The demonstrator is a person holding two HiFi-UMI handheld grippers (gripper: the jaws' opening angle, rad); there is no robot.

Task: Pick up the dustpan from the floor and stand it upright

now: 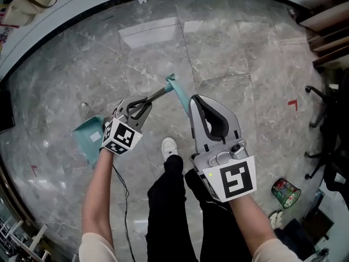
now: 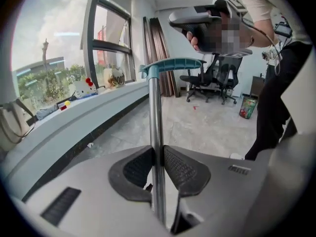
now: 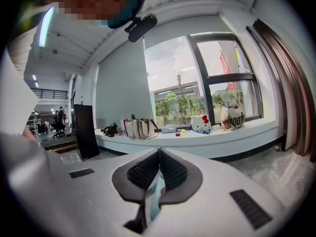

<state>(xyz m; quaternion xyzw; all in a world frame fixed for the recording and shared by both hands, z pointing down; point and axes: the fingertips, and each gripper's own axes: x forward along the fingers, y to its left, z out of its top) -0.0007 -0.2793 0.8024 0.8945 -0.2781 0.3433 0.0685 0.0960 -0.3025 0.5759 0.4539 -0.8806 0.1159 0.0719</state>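
The dustpan [image 1: 89, 139] is at the left, its teal scoop low over the grey marble floor [image 1: 245, 53], on the side of the floor's curved left edge. It cannot be told if the scoop touches the floor. From the scoop a thin metal pole [image 1: 158, 95] rises to the right. The left tongs [image 1: 145, 105] are closed firmly on this pole, with both ribbed pads pressed against it at about the middle of its length. The pole ends in a teal grip [image 1: 177, 89], which sits across its top. Just right of the grip are the right tongs [image 1: 194, 99]. Their pads meet at the tips and nothing is seen caught between them. A strip of teal shows through the slit behind the tips. In the left gripper view they hang above the grip, apart from it.
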